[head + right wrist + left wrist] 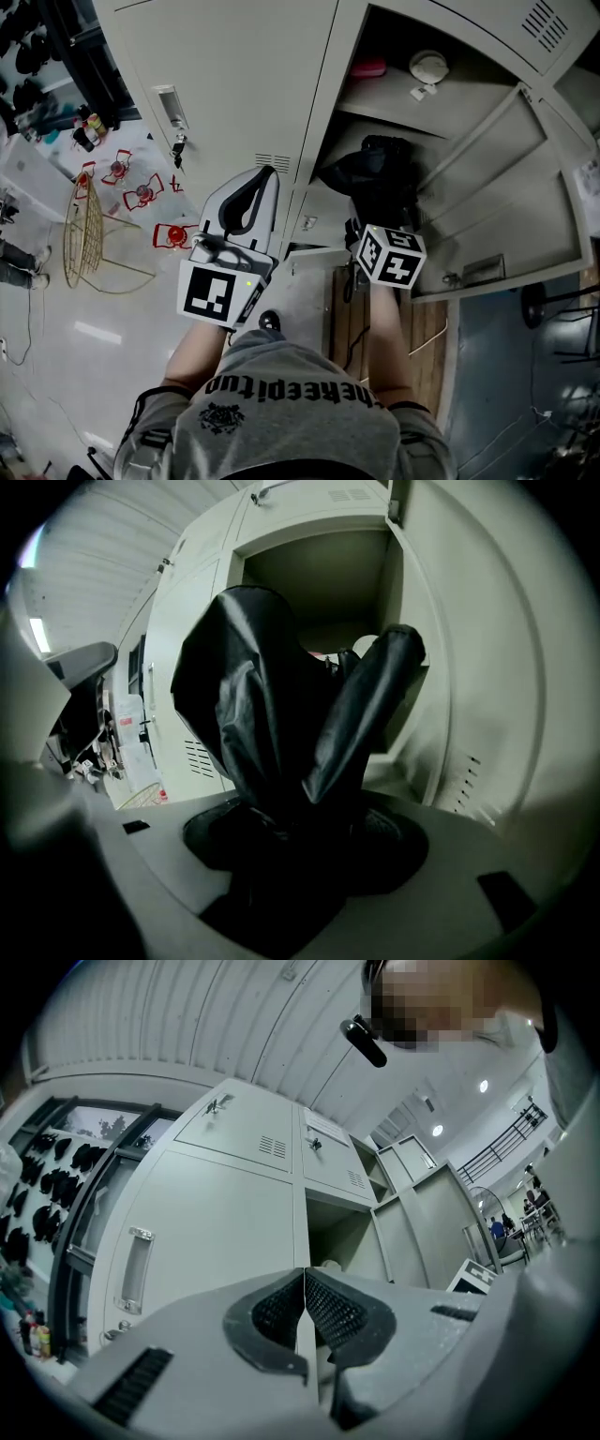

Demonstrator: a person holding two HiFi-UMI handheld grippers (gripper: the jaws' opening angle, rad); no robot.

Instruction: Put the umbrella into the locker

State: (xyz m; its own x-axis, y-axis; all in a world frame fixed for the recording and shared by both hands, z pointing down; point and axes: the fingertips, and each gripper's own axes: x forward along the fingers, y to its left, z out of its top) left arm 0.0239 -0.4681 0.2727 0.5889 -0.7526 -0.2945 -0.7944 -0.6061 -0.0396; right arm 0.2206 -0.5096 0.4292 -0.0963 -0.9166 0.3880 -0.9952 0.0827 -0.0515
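Right gripper (300, 841) is clamped on the folded black umbrella (253, 696), whose loose folds could be snagged on the open locker (309, 517) frame, while the left gripper (305, 1307) is closed on nothing.

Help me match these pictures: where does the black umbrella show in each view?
Head view: umbrella right of centre, at the open locker.
Left gripper view: not in it.
Right gripper view: centre, clamped in the right gripper.
Shared landmark: the open locker, in all three.
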